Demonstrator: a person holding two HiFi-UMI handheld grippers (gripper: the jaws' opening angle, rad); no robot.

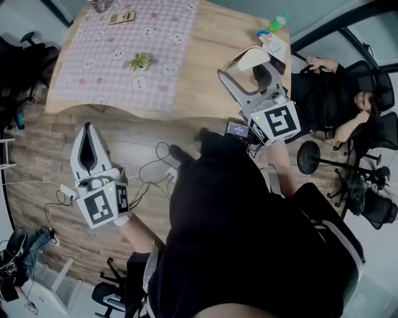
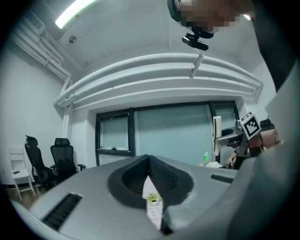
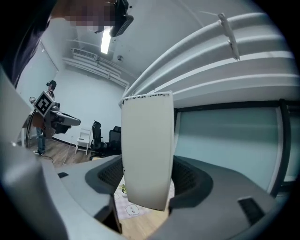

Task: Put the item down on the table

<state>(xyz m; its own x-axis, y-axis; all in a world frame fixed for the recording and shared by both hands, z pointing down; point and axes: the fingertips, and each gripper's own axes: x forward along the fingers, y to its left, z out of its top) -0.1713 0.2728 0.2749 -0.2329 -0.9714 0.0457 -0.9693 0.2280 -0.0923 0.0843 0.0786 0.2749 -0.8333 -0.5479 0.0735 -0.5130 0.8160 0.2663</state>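
My right gripper (image 1: 250,67) is shut on a white, flat, packet-like item (image 1: 246,59), held in the air over the wooden table's (image 1: 214,37) near right part. In the right gripper view the white item (image 3: 147,150) stands upright between the jaws and fills the gap; my right gripper (image 3: 146,190) points level toward the table. My left gripper (image 1: 87,127) hangs over the wooden floor to the left, short of the table's near edge, shut with nothing in it. In its own view my left gripper (image 2: 150,187) leaves only a thin slit.
A pink patterned cloth (image 1: 118,62) covers the table's left part, with a small potted plant (image 1: 140,61) and a card (image 1: 122,17) on it. A green bottle (image 1: 275,23) and papers lie at the far right corner. A seated person (image 1: 336,99) is right of the table. Cables (image 1: 155,171) lie on the floor.
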